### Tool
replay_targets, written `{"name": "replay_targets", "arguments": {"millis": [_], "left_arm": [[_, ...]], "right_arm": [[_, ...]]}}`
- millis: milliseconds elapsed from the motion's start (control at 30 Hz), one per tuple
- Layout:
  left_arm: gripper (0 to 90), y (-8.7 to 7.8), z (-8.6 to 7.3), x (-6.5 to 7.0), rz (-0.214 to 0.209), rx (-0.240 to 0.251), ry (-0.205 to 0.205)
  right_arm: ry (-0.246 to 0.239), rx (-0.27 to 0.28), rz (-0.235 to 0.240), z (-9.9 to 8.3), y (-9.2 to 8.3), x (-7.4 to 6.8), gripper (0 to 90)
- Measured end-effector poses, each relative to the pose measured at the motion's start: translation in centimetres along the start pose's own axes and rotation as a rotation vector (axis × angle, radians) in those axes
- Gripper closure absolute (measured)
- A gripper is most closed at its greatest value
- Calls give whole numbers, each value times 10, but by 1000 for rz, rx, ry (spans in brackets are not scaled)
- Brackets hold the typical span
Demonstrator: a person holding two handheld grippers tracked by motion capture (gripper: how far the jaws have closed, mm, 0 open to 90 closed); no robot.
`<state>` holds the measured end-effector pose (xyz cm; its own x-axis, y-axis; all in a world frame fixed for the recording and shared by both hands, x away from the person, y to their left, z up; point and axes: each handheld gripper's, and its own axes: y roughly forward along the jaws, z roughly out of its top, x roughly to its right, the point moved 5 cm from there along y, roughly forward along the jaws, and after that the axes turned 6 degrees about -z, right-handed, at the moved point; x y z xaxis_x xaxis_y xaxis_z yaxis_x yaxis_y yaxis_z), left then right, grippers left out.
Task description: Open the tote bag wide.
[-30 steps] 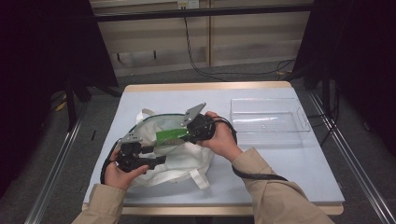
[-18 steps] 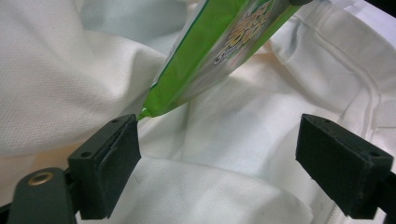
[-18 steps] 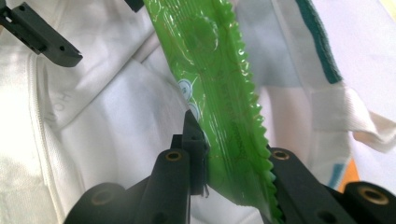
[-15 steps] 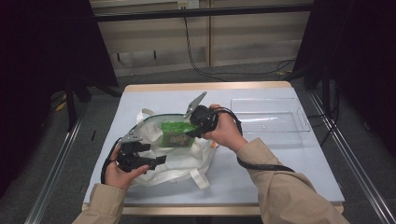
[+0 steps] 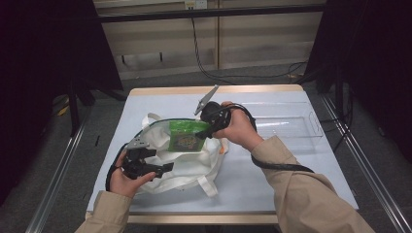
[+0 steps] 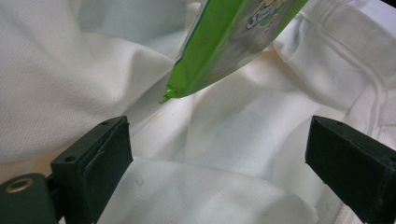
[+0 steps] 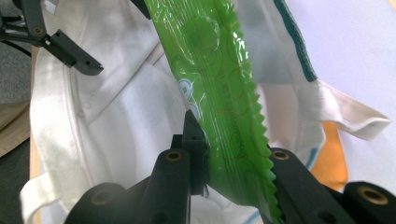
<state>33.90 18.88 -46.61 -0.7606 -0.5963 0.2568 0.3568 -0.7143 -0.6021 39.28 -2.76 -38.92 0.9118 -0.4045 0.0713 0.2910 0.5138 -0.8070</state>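
Note:
A white cloth bag (image 5: 187,167) with a teal-trimmed mouth lies on the table. My right gripper (image 5: 204,133) is shut on the crimped end of a green snack packet (image 5: 186,137) and holds it tilted above the bag's mouth. In the right gripper view the packet (image 7: 212,79) rises from between the pads of the right gripper (image 7: 229,172). My left gripper (image 5: 163,167) rests at the bag's left side, and its jaws have just been opening. In the left gripper view they stand wide over the bag's cloth (image 6: 210,186) without pressing on it, and the packet's corner (image 6: 215,51) hangs above.
A clear plastic tray (image 5: 291,124) stands at the back right of the pale blue table (image 5: 291,184). An orange patch (image 7: 329,158) peeks from under the bag's handle. Metal rails run along both sides of the table.
My right gripper has lifted the green packet up out of the bag's mouth and a little to the right. The left gripper's jaws have spread wider while that hand stayed in place.

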Motion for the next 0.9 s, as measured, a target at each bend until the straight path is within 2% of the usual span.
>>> {"name": "replay_targets", "arguments": {"millis": [367,600,700,900], "left_arm": [[56,6,0,0,2,-34,33],[59,8,5,2,0,-32,43],[59,10,6,2,-1,-27,30],[59,13,6,1,-7,-43,35]], "right_arm": [[1,-19,-6,0,-23,0,781],[3,-24,12,-1,-33,1,780],[11,-27,17,-1,-38,2,780],[18,-27,21,-2,-48,5,780]]}}
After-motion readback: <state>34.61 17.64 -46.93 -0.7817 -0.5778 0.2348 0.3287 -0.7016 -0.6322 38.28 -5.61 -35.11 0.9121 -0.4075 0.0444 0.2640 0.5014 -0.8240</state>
